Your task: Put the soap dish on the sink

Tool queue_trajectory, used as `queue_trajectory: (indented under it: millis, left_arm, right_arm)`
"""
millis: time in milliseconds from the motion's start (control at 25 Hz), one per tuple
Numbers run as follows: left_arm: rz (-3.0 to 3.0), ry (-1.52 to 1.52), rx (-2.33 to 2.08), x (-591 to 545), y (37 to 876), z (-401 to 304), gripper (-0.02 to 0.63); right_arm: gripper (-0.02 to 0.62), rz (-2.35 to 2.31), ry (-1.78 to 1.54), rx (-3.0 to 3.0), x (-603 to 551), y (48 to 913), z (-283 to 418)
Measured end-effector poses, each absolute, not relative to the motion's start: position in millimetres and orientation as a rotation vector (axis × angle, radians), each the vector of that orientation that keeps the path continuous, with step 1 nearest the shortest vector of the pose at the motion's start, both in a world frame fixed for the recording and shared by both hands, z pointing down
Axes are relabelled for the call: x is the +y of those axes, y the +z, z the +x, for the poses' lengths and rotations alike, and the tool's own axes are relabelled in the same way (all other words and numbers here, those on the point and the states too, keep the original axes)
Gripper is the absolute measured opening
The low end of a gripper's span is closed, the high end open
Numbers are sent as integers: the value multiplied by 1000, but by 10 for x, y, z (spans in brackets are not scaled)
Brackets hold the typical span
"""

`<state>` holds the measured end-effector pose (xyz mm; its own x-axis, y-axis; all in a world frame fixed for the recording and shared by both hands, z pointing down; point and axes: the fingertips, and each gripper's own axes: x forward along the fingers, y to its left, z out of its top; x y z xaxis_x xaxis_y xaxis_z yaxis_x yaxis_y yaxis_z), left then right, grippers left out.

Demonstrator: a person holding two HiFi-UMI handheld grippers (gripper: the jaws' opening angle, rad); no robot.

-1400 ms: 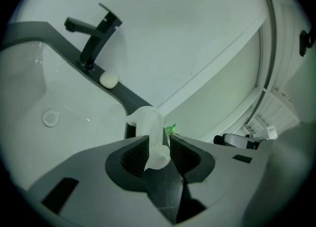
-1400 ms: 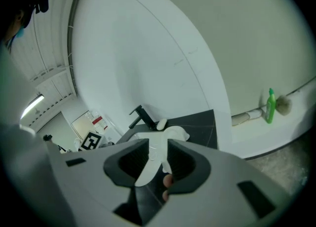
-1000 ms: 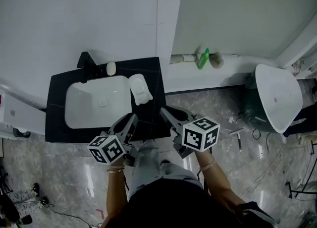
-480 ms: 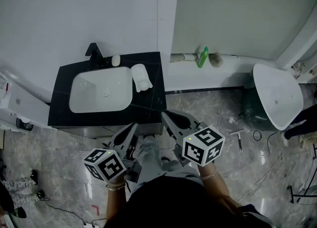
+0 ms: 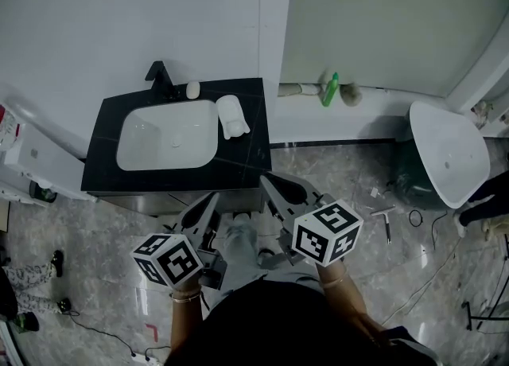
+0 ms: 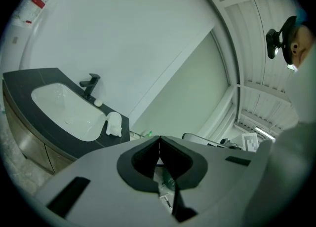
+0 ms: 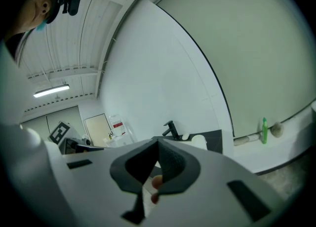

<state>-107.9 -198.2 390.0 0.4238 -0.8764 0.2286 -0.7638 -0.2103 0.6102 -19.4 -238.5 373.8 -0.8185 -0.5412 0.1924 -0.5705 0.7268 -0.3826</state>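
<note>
The white soap dish (image 5: 231, 115) lies on the black sink counter (image 5: 246, 153), just right of the white basin (image 5: 167, 135) and near the black faucet (image 5: 160, 78). Both grippers hang over the floor in front of the counter, apart from the dish. My left gripper (image 5: 210, 199) is shut with nothing between its jaws. My right gripper (image 5: 269, 183) is shut and empty too. In the left gripper view the dish (image 6: 114, 123) sits far ahead of the closed tips (image 6: 159, 139). The right gripper view shows the dish (image 7: 199, 141) just past the jaws (image 7: 158, 143).
A small white object (image 5: 192, 88) sits by the faucet. A loose white basin (image 5: 448, 153) stands on the floor at the right. A green bottle (image 5: 329, 90) rests on the ledge by the wall. Tools (image 5: 386, 219) lie on the marble floor. A white unit (image 5: 32, 167) stands left of the counter.
Both grippers have drawn back from the counter's front edge toward the person, and their jaws have closed empty. The soap dish stays on the counter.
</note>
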Motion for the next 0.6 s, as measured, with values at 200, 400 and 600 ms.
queue_trajectory:
  millis: [200,400,600]
  left_arm:
    - [2002,-213,-1373,-1982,3930,-1078,3]
    - [1982,-207,-1348,-2029,4010,-1077,3]
    - [1974,-208,-1334,-2075,4056,-1045,3]
  right_arm:
    - [18,935,673,-2871,-2403,3694,-168]
    - [18,952,697,-2870,-2443,3701,-159]
    - [18,960,692,-2865,-2483,3718,-138]
